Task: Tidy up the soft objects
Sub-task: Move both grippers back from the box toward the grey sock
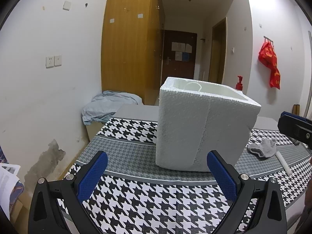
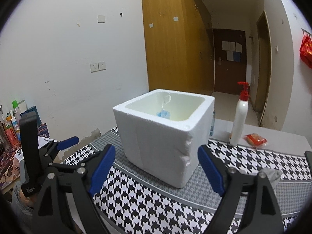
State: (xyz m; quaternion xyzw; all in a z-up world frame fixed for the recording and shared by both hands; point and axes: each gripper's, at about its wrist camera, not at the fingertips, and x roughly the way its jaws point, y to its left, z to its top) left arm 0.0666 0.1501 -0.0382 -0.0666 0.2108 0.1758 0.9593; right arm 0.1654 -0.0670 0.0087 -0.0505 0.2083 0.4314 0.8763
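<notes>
Granular matt white foam box (image 2: 161, 142) with a smooth inner wall, on a woven houndstooth cloth (image 1: 148, 200); glossy plastic pump bottle (image 2: 240, 120); grey, apparently knitted soft item (image 1: 262, 148); textured blue pads (image 1: 222, 177) on matt black gripper frames.

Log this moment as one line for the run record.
left gripper: open, empty | right gripper: open, empty | foam box: blue mask inside | grey cloth: on table, outside box

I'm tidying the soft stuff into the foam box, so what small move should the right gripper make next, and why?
Probably swing the right gripper, open and empty, right and down toward the grey cloth lying on the checked table cover beside the foam box. A blue item already sits inside; the cloth is still out.
</notes>
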